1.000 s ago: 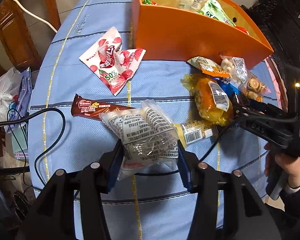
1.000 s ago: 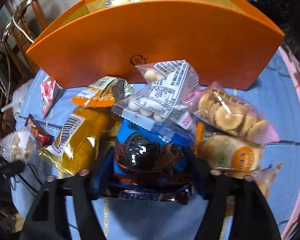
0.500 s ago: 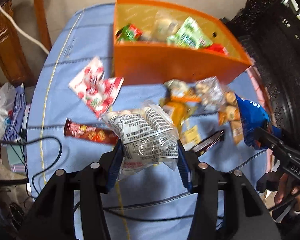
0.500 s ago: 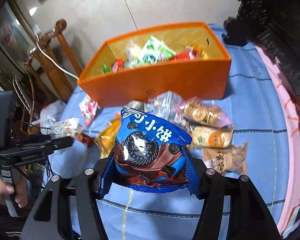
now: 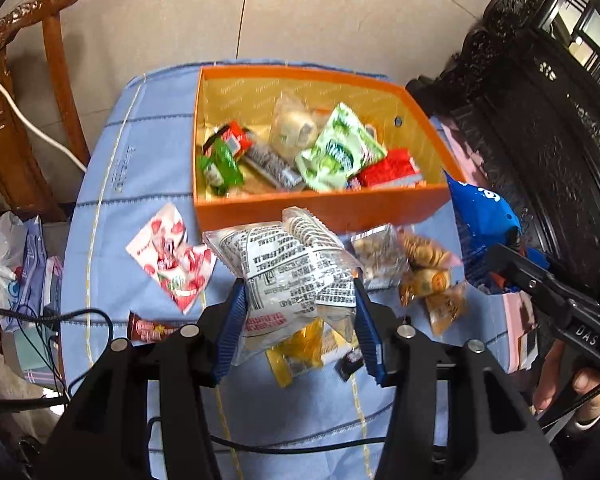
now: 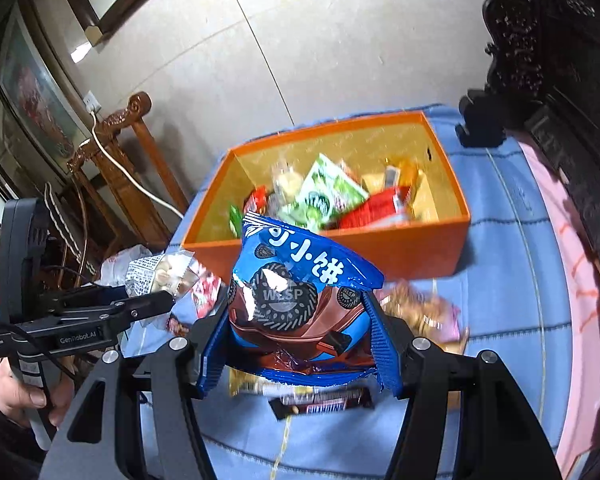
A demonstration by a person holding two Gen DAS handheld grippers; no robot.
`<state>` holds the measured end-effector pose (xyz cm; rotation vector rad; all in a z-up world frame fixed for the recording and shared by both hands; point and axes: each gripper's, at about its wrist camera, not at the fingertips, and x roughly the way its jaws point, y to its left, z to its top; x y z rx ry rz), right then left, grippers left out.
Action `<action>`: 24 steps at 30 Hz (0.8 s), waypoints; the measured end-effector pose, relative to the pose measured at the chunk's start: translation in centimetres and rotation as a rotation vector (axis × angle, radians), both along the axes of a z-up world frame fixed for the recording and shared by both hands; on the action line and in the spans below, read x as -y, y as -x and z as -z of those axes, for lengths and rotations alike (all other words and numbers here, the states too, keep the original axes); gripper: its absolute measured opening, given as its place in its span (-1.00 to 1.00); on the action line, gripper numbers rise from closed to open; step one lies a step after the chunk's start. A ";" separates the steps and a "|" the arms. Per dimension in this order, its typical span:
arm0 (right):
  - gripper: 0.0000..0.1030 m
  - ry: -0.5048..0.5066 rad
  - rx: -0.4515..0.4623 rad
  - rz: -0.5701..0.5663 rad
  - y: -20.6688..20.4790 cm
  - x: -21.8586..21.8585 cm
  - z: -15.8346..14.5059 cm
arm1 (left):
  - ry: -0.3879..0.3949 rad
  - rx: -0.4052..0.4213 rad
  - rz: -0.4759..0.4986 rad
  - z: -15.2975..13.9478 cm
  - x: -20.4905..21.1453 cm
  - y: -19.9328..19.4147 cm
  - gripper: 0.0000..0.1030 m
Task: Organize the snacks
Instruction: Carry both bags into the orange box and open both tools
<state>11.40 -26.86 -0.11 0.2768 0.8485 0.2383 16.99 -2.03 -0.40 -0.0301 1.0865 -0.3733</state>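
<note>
My left gripper (image 5: 296, 320) is shut on a clear snack bag with black print (image 5: 284, 272), held above the blue tablecloth in front of the orange box (image 5: 320, 210). My right gripper (image 6: 296, 332) is shut on a blue cookie bag (image 6: 296, 280), held high in front of the same box (image 6: 380, 248). The box holds several snacks, among them a green packet (image 5: 336, 156) and a red one (image 5: 388, 168). The right gripper with the blue bag (image 5: 480, 220) shows at the right of the left wrist view. The left gripper (image 6: 156, 304) shows at the left of the right wrist view.
Loose snacks lie on the cloth: a red strawberry packet (image 5: 172, 260), a brown bar (image 5: 148, 326), biscuit packs (image 5: 420, 264), a yellow pack (image 5: 300, 352) and a dark chocolate bar (image 6: 324, 400). A wooden chair (image 5: 16, 112) stands left, dark carved furniture (image 5: 540, 120) right. A black cable (image 5: 60, 316) crosses the cloth.
Both grippers have risen high above the table with their bags and tilted so the open top of the orange box shows. The blue cookie bag was lifted off the snack pile.
</note>
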 end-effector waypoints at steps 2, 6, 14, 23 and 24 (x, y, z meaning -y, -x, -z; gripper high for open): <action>0.20 -0.002 0.013 0.002 -0.7 0.0 -0.5 | -0.002 0.020 -0.002 -0.7 0.2 -0.9 -0.03; 0.20 -0.010 0.045 0.008 -2.7 0.4 -1.4 | 0.003 0.060 -0.004 -2.1 0.9 -2.9 -0.03; 0.20 -0.005 0.090 0.038 -6.7 0.9 -2.5 | -0.007 0.118 0.017 -4.1 3.5 -8.0 -0.03; 0.67 0.027 0.085 0.218 -10.9 2.6 -1.5 | -0.010 0.086 -0.113 -2.4 4.2 -12.9 0.84; 0.70 0.031 0.077 0.237 -10.7 2.7 -1.3 | 0.001 0.083 -0.135 -2.2 3.8 -12.9 0.84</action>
